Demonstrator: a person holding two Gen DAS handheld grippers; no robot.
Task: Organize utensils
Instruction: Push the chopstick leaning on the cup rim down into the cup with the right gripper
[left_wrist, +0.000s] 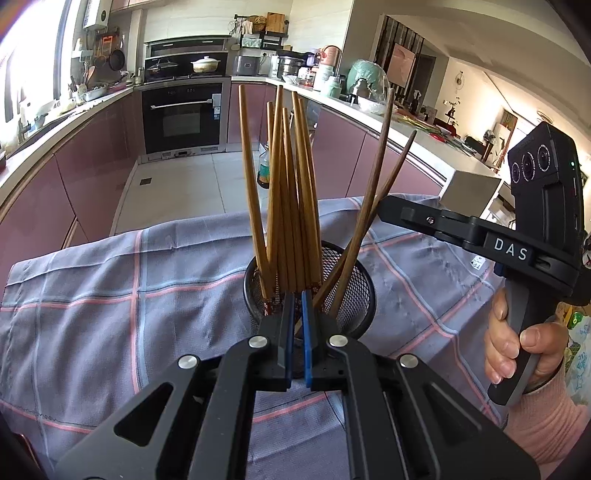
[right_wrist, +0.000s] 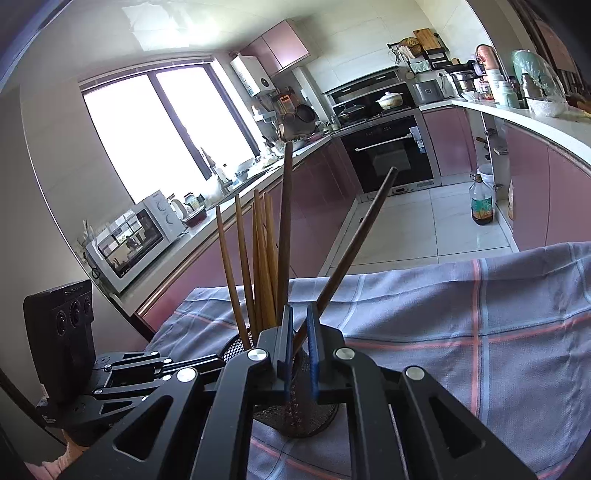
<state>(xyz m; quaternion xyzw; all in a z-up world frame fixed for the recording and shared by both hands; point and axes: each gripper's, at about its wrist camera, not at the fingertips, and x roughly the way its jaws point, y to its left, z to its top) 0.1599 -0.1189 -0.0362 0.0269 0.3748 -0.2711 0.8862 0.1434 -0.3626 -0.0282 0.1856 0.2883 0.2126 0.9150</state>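
Note:
A black mesh holder (left_wrist: 354, 295) stands on a grey checked cloth (left_wrist: 110, 295) and holds several wooden chopsticks (left_wrist: 291, 206). My left gripper (left_wrist: 297, 299) sits at the holder's near rim, jaws nearly closed on the rim wall. My right gripper (right_wrist: 299, 314) is above the holder (right_wrist: 295, 417), closed on a dark chopstick (right_wrist: 354, 243) that leans right with its lower end in the holder. In the left wrist view the right gripper's fingers (left_wrist: 391, 210) reach that dark chopstick (left_wrist: 384, 192) from the right.
The cloth (right_wrist: 461, 332) covers a table whose far edge drops to the tiled kitchen floor. An oil bottle (right_wrist: 481, 201) stands on the floor. Counters, an oven (left_wrist: 183, 118) and a microwave (right_wrist: 129, 240) line the walls.

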